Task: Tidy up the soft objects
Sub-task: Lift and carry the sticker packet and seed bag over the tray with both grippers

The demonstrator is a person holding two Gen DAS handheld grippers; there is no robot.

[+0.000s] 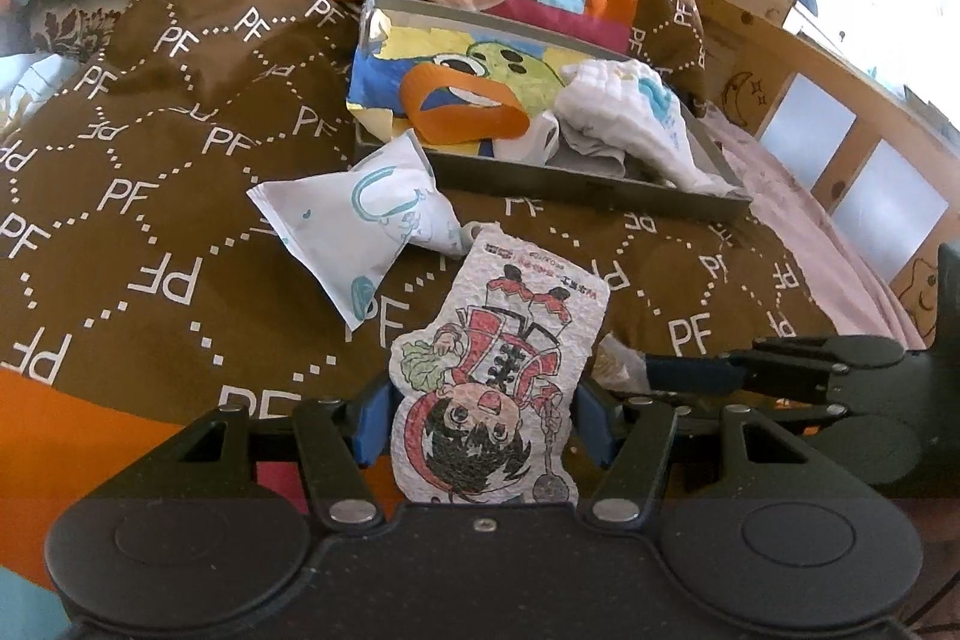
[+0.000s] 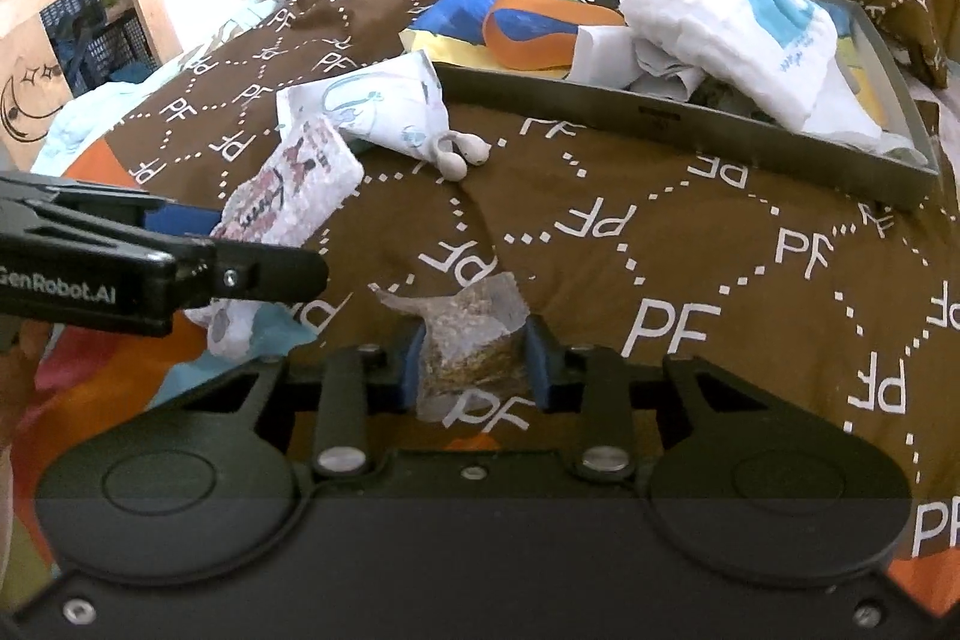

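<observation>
Left gripper [image 1: 483, 421]: blue pads pinched against both edges of a flat white cartoon-printed paper-towel packet [image 1: 498, 370], figure in red robe on it; packet sticks out forward past the fingertips. From the right wrist view the same packet [image 2: 294, 202] shows edge-on in the left gripper [image 2: 240, 250], off to the left of the right gripper.

Right gripper [image 2: 474, 364]: jaws narrow, closed on a small clear plastic pouch with brownish-gold contents [image 2: 471, 346], pouch upright between the pads. In the left wrist view the right gripper [image 1: 636, 376] sits just right of the left one, its pouch only partly visible.

Ahead of both grippers: brown quilt with white "PF" lettering [image 2: 690, 280] under everything. A white pillow-shaped soft pack with teal line drawing [image 1: 354, 220] lies just ahead-left of the held packet, touching the near wall of the shallow grey rectangular tray [image 1: 588, 187]. White cord ends [image 2: 459, 157] lie beside that pack. Inside the tray, farther ahead: a colourful cartoon-print cloth with orange loop [image 1: 456, 100] on the left, a crumpled white cloth with blue print [image 1: 624, 112] on the right. Wooden bed frame [image 1: 756, 58] far right.
</observation>
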